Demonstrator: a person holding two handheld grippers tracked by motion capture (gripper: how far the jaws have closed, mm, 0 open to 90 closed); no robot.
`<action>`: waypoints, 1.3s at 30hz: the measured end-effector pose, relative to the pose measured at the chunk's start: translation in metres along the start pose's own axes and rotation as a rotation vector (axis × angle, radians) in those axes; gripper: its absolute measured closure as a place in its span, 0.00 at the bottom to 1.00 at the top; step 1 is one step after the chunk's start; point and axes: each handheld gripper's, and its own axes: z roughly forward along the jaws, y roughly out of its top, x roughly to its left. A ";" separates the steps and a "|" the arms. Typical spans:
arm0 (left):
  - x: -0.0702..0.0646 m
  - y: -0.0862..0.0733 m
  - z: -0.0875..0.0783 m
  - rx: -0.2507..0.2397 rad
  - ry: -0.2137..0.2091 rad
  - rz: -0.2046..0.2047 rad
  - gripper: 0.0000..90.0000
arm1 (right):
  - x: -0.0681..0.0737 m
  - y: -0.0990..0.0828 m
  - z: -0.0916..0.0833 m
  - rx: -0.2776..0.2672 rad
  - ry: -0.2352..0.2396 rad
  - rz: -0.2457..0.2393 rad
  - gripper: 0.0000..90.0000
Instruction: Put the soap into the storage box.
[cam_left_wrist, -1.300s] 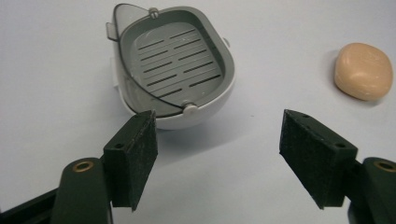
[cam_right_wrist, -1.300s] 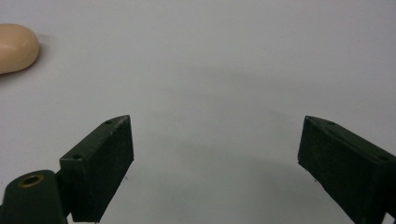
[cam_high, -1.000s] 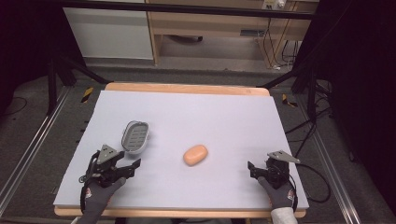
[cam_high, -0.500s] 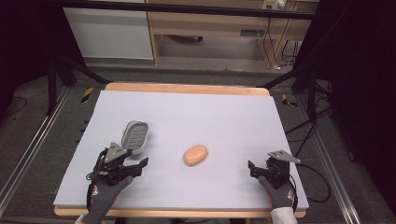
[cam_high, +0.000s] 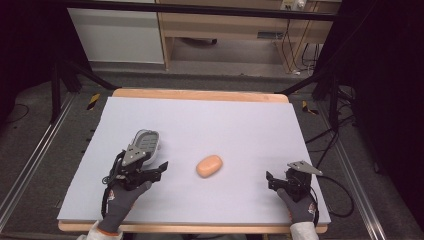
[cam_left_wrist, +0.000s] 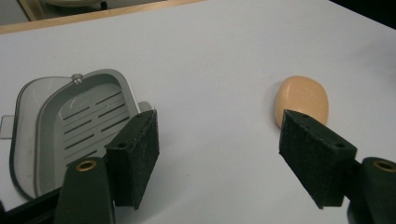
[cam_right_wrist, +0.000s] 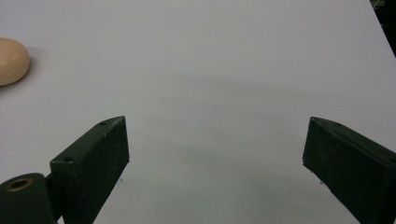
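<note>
An orange soap bar (cam_high: 209, 165) lies near the middle of the white table (cam_high: 240, 125). A grey slotted soap dish (cam_high: 145, 141) rests to its left. My left gripper (cam_high: 159, 168) is open, hovering between the dish (cam_left_wrist: 74, 126) and the soap (cam_left_wrist: 302, 98), with the dish just behind its left jaw. My right gripper (cam_high: 272, 181) is open near the front right of the table, nothing between its jaws. The soap (cam_right_wrist: 11, 60) sits far to the left in the right gripper view.
The wooden table edge (cam_high: 200, 94) runs along the back. Shelving and cables stand on the floor beyond the table. Bare white surface (cam_right_wrist: 224, 74) stretches ahead of my right gripper.
My left gripper has moved forward and to the right, nearer the soap and beside the dish. The right gripper has stayed in place.
</note>
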 end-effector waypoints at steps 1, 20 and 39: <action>0.000 0.002 0.001 0.000 -0.001 0.001 0.31 | 0.000 0.000 0.000 0.000 0.001 0.000 0.08; -0.023 0.030 0.028 0.015 -0.050 0.051 0.32 | 0.001 0.000 0.000 -0.006 0.005 -0.001 0.08; -0.050 0.036 0.065 0.077 -0.085 0.111 0.32 | 0.002 0.001 0.000 -0.001 0.008 -0.003 0.08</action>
